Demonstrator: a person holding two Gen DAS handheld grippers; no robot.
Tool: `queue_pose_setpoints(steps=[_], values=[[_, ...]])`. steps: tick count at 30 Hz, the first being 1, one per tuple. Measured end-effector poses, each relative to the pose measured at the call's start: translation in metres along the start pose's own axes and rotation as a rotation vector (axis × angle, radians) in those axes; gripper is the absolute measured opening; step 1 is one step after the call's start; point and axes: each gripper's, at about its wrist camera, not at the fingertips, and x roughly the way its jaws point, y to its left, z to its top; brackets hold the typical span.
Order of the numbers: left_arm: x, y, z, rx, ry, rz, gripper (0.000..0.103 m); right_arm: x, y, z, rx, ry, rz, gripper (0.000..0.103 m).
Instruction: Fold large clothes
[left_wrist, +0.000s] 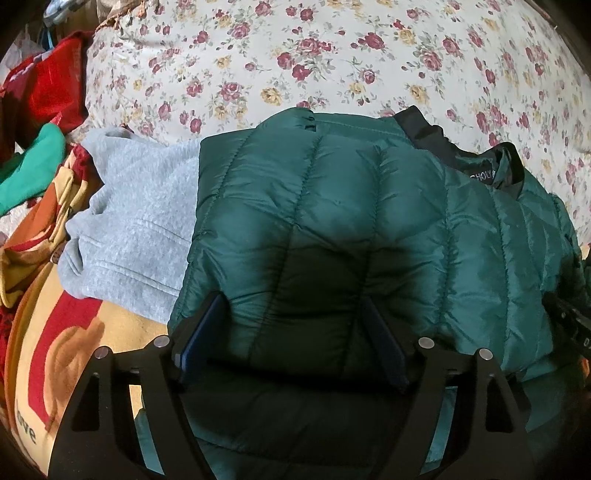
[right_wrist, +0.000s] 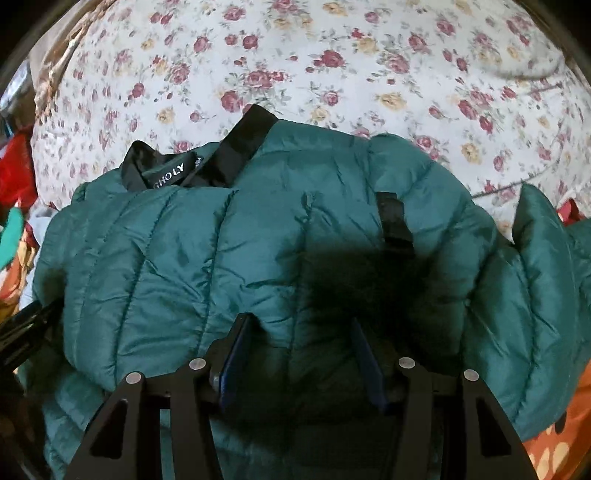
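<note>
My left claw hangs low over a dark green quilted puffer jacket, its blue-padded fingers spread wide apart with nothing between them but the jacket's shiny cloth below. My right claw is the same: fingers well apart, poised over the jacket without gripping it.

The jacket lies on the bed, on a floral sheet printed with red and yellow roses. Its panels are stitched in long puffy channels and creased in many places. The black collar is turned up at the far edge, and beside it a black label shows white letters reading "GHOLY". One front panel lies folded across the body, and a sleeve bulges out on the right. A short black tab sits on the upper surface.

To the left, the jacket's edge overlaps a grey sweatshirt, which rests on a red and tan blanket.
</note>
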Motion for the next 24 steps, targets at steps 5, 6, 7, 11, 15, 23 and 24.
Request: queue_pose_setpoints(steps=[5, 6, 7, 11, 15, 23, 24], values=[[0.001, -0.001, -0.001, 0.003, 0.0, -0.001, 0.087, -0.001, 0.004, 0.004, 0.001, 0.008, -0.004, 0.054], [0.001, -0.001, -0.001, 0.004, 0.002, -0.002, 0.087, -0.007, 0.005, 0.003, 0.001, 0.006, -0.007, 0.054], [0.002, -0.001, -0.001, 0.003, 0.001, -0.002, 0.087, -0.013, 0.007, 0.002, 0.001, -0.004, -0.006, 0.054], [0.0, 0.0, -0.002, -0.001, -0.002, -0.002, 0.088, -0.027, 0.008, -0.002, 0.011, -0.052, 0.003, 0.065], [-0.011, 0.003, -0.002, -0.016, 0.007, -0.006, 0.087, -0.013, 0.004, -0.008, 0.0, 0.011, -0.005, 0.066], [-0.059, -0.009, 0.0, -0.009, -0.067, -0.067, 0.087, -0.069, 0.001, -0.002, 0.01, -0.089, -0.004, 0.076], [-0.065, -0.014, 0.0, -0.001, -0.071, -0.08, 0.087, -0.075, -0.003, -0.001, 0.011, -0.097, -0.015, 0.076]])
